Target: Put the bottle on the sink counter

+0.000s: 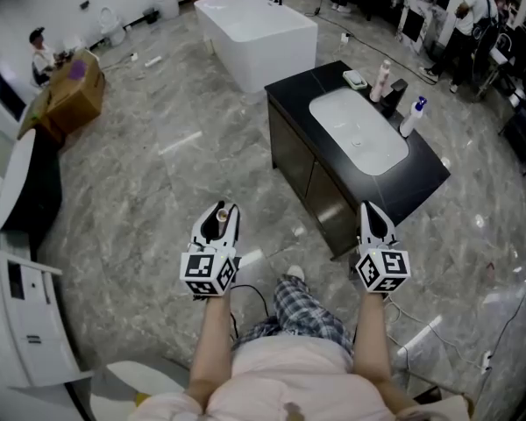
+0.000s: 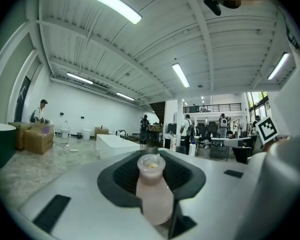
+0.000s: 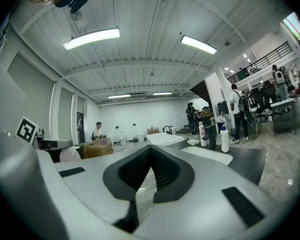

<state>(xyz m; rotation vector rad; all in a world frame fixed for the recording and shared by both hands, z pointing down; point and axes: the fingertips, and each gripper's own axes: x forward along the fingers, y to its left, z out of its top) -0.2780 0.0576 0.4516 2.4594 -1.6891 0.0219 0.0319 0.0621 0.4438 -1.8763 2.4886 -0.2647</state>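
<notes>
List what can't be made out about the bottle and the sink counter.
- Bottle: its base is hidden between the jaws of the left gripper in the left gripper view; the head view shows only its top.
- Containers on the counter: too small in the head view to read any labels.

I see the bottle [image 1: 218,222] between the left tongs [image 1: 223,209] at lower centre-left, the right tongs [image 1: 369,209] beside them at lower right, the worktop [image 1: 418,181] with its sink [image 1: 359,134] ahead at centre right, the bathtub [image 1: 254,26] behind it at top centre, and a cardboard box [image 1: 74,95] at upper left.
</notes>
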